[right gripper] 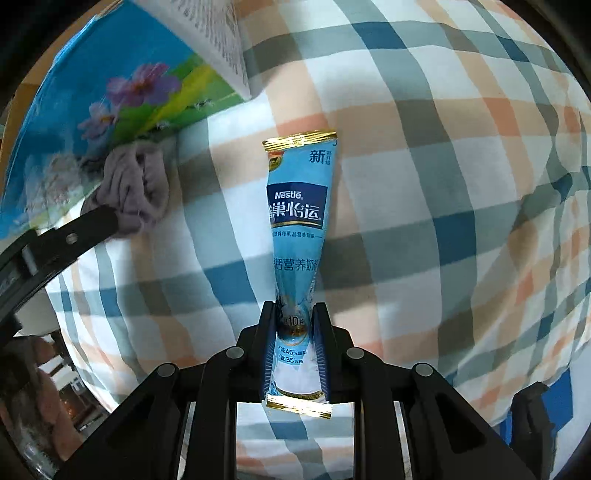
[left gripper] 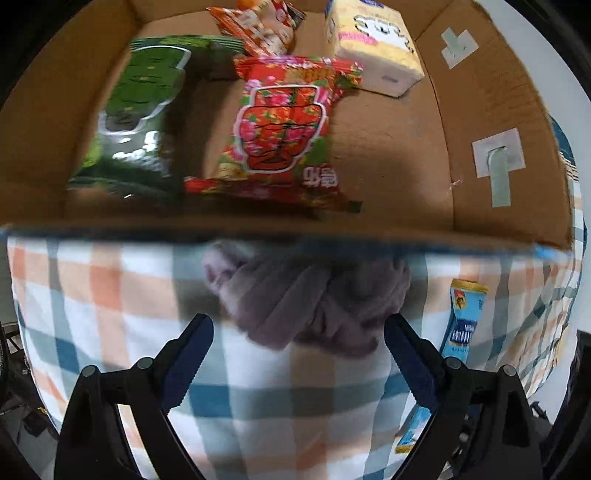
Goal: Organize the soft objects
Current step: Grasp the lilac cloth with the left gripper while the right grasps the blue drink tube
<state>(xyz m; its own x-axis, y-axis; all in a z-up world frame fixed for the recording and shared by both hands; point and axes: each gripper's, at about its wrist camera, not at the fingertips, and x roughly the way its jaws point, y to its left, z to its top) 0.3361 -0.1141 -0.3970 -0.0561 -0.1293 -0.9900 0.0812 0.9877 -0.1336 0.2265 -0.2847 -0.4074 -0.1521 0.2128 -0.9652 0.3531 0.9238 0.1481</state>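
Observation:
A crumpled mauve cloth point(left gripper: 310, 295) lies on the checked tablecloth point(left gripper: 110, 295) against the near wall of a cardboard box point(left gripper: 498, 110). My left gripper point(left gripper: 299, 328) is open, its fingers on either side of the cloth's near edge. The cloth also shows in the right wrist view point(right gripper: 133, 192), with a left finger point(right gripper: 74, 236) beside it. My right gripper point(right gripper: 294, 314) is shut on a blue Nestle sachet point(right gripper: 297, 206), held above the tablecloth point(right gripper: 443, 184). The sachet shows in the left wrist view point(left gripper: 463, 314) too.
Inside the box lie a green snack bag point(left gripper: 136, 118), a red floral snack bag point(left gripper: 284, 125), an orange packet point(left gripper: 258, 26) and a yellow tissue pack point(left gripper: 373, 44). The box's outside wall with a flower print point(right gripper: 110, 92) stands at the right view's upper left.

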